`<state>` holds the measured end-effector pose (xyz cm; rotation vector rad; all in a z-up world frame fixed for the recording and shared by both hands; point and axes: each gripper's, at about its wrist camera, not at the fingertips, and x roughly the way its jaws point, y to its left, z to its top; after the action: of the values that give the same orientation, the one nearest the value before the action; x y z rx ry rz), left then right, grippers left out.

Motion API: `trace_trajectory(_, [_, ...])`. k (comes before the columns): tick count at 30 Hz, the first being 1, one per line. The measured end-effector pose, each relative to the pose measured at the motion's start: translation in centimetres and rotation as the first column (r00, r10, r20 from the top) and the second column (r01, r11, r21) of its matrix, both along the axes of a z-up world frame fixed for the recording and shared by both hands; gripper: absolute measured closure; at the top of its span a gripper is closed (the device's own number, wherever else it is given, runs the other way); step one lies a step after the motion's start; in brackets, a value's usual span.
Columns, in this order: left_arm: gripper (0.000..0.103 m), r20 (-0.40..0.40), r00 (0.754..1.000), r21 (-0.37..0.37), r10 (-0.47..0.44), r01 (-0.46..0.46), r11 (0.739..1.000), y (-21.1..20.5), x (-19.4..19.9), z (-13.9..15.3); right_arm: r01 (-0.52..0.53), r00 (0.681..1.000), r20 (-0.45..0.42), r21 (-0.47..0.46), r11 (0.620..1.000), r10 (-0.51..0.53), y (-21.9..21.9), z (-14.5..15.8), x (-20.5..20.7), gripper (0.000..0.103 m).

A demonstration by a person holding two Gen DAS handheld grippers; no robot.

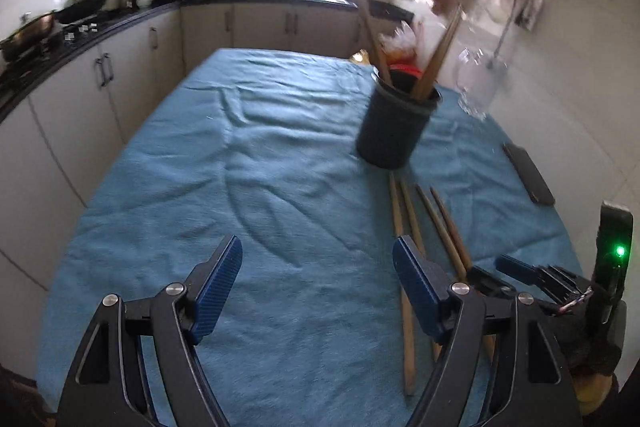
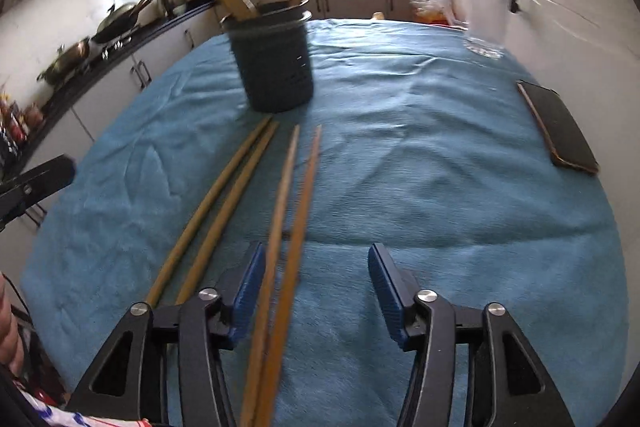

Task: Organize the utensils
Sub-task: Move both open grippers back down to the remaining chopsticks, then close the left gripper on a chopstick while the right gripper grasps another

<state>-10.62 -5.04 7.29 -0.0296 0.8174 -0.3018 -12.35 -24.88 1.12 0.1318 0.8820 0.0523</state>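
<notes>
A dark utensil holder (image 1: 394,125) stands on the blue cloth (image 1: 248,163) with several wooden chopsticks upright in it; it also shows in the right wrist view (image 2: 274,61). Several loose wooden chopsticks (image 2: 256,187) lie on the cloth in front of it, also in the left wrist view (image 1: 420,227). My right gripper (image 2: 316,275) is open, and two of the chopsticks (image 2: 296,187) lie between its fingers, close to the left one. My left gripper (image 1: 318,267) is open and empty, left of the chopsticks. The right gripper (image 1: 520,269) shows at the left view's right edge.
A black phone (image 2: 560,125) lies at the cloth's right edge. A clear glass jug (image 2: 486,15) stands at the back right near the wall. Kitchen counters with pans (image 1: 80,7) run along the left and the back.
</notes>
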Motion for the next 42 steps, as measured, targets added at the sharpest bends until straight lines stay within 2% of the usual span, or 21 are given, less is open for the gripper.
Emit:
trace_trajectory(3, [0.027, -0.037, 0.999, -0.013, -0.039, 0.039, 0.999, -1.3, 1.4, -0.8, 0.008, 1.000, -0.002, 0.018, 1.000, -0.008, 0.0, -0.1, 0.8, 0.055])
trace_trajectory(6, [0.036, -0.063, 0.994, -0.008, -0.092, 0.091, 0.996, -3.1, 2.7, -1.7, 0.025, 1.000, -0.012, 0.064, 0.998, -0.024, -0.9, 0.1, 1.7, 0.056])
trace_trajectory(11, [0.064, -0.123, 0.976, 0.021, -0.177, 0.181, 0.983, -6.0, 4.1, -3.9, 0.035, 0.999, -0.038, 0.082, 0.996, -0.032, -1.5, -0.5, 3.2, 0.058])
trace_trajectory(12, [0.068, -0.139, 0.972, 0.029, -0.187, 0.193, 0.981, -6.5, 4.4, -4.5, 0.034, 0.999, -0.032, 0.074, 0.997, -0.032, -1.5, -0.5, 3.4, 0.058])
trace_trajectory(14, [0.084, -0.162, 0.968, 0.053, -0.194, 0.204, 0.977, -7.1, 4.6, -5.3, 0.033, 0.999, -0.035, 0.065, 0.997, -0.030, -1.5, -0.4, 3.7, 0.059])
trace_trajectory(15, [0.087, -0.163, 0.968, 0.060, -0.190, 0.202, 0.978, -7.2, 4.7, -5.6, 0.033, 0.999, -0.036, 0.064, 0.997, -0.031, -1.6, -0.4, 3.8, 0.060])
trace_trajectory(20, [0.087, -0.172, 0.967, 0.069, -0.189, 0.203, 0.977, -7.2, 5.0, -5.8, 0.031, 0.999, -0.043, 0.039, 0.999, -0.029, -1.5, -0.4, 4.6, 0.061])
trace_trajectory(26, [0.087, -0.155, 0.967, 0.014, -0.201, 0.205, 0.979, -6.9, 4.8, -4.8, 0.034, 0.998, -0.052, 0.027, 0.999, -0.033, -1.7, -0.4, 5.5, 0.066])
trace_trajectory(33, [0.087, -0.184, 0.950, -0.016, -0.252, 0.253, 0.967, -7.8, 4.6, -5.4, 0.046, 0.997, -0.060, 0.044, 0.998, -0.043, -2.2, -0.4, 6.1, 0.068])
trace_trajectory(37, [0.088, -0.178, 0.952, 0.039, -0.248, 0.259, 0.965, -8.4, 4.4, -5.8, 0.052, 0.997, -0.059, 0.059, 0.997, -0.048, -2.5, -0.4, 6.0, 0.069])
trace_trajectory(38, [0.092, -0.171, 0.955, 0.051, -0.241, 0.253, 0.966, -8.4, 4.4, -5.8, 0.053, 0.997, -0.060, 0.061, 0.997, -0.050, -2.6, -0.4, 6.1, 0.069])
trace_trajectory(39, [0.096, -0.172, 0.957, 0.057, -0.232, 0.245, 0.968, -8.4, 4.4, -5.8, 0.056, 0.997, -0.062, 0.066, 0.996, -0.052, -2.7, -0.4, 6.1, 0.070])
trace_trajectory(42, [0.096, -0.186, 0.960, 0.036, -0.208, 0.218, 0.975, -7.7, 4.6, -5.8, 0.061, 0.996, -0.071, 0.067, 0.996, -0.057, -2.8, -0.4, 6.4, 0.078])
